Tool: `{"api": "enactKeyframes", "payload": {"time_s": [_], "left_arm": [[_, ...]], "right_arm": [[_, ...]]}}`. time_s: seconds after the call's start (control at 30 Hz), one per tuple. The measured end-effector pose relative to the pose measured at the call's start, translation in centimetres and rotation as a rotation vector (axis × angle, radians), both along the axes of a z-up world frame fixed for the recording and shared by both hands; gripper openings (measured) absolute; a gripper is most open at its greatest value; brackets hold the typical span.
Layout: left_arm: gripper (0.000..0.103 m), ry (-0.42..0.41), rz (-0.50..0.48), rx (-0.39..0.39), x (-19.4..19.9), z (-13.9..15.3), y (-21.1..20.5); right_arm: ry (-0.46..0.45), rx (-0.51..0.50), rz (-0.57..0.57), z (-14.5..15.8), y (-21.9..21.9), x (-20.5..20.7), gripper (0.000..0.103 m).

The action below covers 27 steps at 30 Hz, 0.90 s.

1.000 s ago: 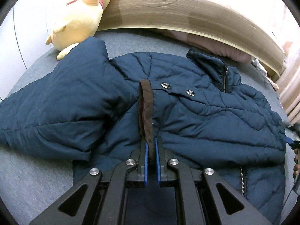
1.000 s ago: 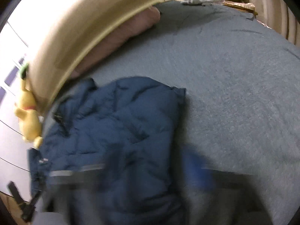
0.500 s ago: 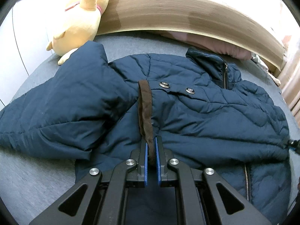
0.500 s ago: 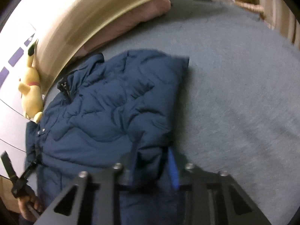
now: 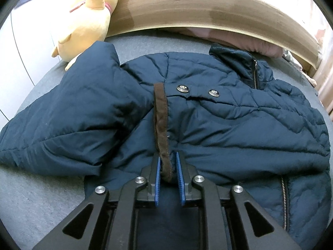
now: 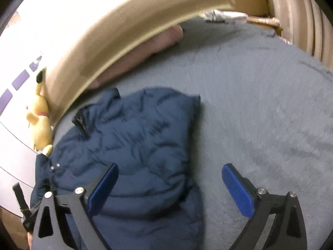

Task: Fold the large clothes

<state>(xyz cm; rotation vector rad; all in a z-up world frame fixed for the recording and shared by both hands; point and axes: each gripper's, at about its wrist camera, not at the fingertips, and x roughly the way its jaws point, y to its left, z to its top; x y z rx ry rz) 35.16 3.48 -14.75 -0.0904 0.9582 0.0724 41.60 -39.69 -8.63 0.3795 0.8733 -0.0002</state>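
Note:
A dark blue quilted jacket [image 5: 218, 125] lies on a grey bed, collar toward the headboard, one sleeve [image 5: 68, 112] folded across at the left. My left gripper [image 5: 168, 160] is shut on the jacket's brown-trimmed edge [image 5: 161, 116]. In the right wrist view the jacket [image 6: 135, 145] lies below and to the left. My right gripper [image 6: 169, 185] is wide open and empty above the jacket's right edge.
A yellow plush toy [image 5: 87, 18] leans at the wooden headboard [image 5: 197, 6] on the left. A pink pillow [image 5: 239, 39] lies under the headboard. Grey bed cover [image 6: 260, 104] stretches to the right of the jacket. Curtains [image 6: 301, 10] hang at the far right.
My right gripper let go of the jacket's right side, opened wide and drew back. My left gripper keeps its hold and has moved slightly closer.

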Motion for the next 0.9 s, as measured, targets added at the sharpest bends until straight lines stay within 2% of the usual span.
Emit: {"api": "enactKeyframes", "payload": {"time_s": [0.07,0.17,0.27,0.3,0.43,0.5,0.53,0.6,0.67,0.77,0.83,0.87,0.9], "left_arm": [[0.017,0.004,-0.003,0.015,0.1,0.0,-0.2],[0.019,0.008,-0.004,0.041,0.1,-0.1,-0.6],[0.033,0.012,0.008,0.089,0.1,0.0,-0.7],[0.037,0.014,0.012,0.094,0.1,0.0,-0.6],[0.04,0.017,0.01,0.087,0.2,-0.1,-0.1],[0.04,0.014,0.006,0.093,0.2,-0.1,-0.2],[0.04,0.011,0.005,0.095,0.1,-0.2,-0.2],[0.041,0.006,0.004,0.097,0.1,-0.2,-0.3],[0.041,0.002,0.004,0.098,0.1,-0.3,-0.3],[0.041,0.001,0.0,0.102,0.1,-0.4,-0.3],[0.041,-0.001,0.0,0.101,0.0,-0.4,-0.3],[0.041,-0.002,0.0,0.099,0.0,-0.5,-0.3],[0.041,-0.003,0.0,0.098,0.0,-0.5,-0.3]], "right_arm": [[-0.028,-0.054,0.015,0.8,1.3,0.0,0.101],[-0.005,-0.211,0.058,0.0,4.1,0.3,0.101],[0.052,-0.364,0.076,-2.3,6.3,1.3,0.101],[0.069,-0.393,0.082,-2.9,6.9,1.5,0.101],[0.09,-0.446,0.104,-3.4,7.3,1.1,0.101],[0.07,-0.399,0.118,-2.9,7.3,1.2,0.101],[0.055,-0.345,0.108,-2.5,6.8,1.6,0.101],[0.041,-0.198,0.065,-2.1,4.8,2.5,0.101],[0.051,-0.009,-0.007,-2.5,1.7,4.4,0.101],[0.087,0.107,-0.047,-3.4,-0.8,6.3,0.099],[0.13,0.12,-0.027,-4.0,-0.9,7.6,0.081],[0.15,0.104,0.006,-4.2,-0.4,8.1,0.055],[0.176,0.047,0.041,-4.5,0.6,8.6,0.043]]}}
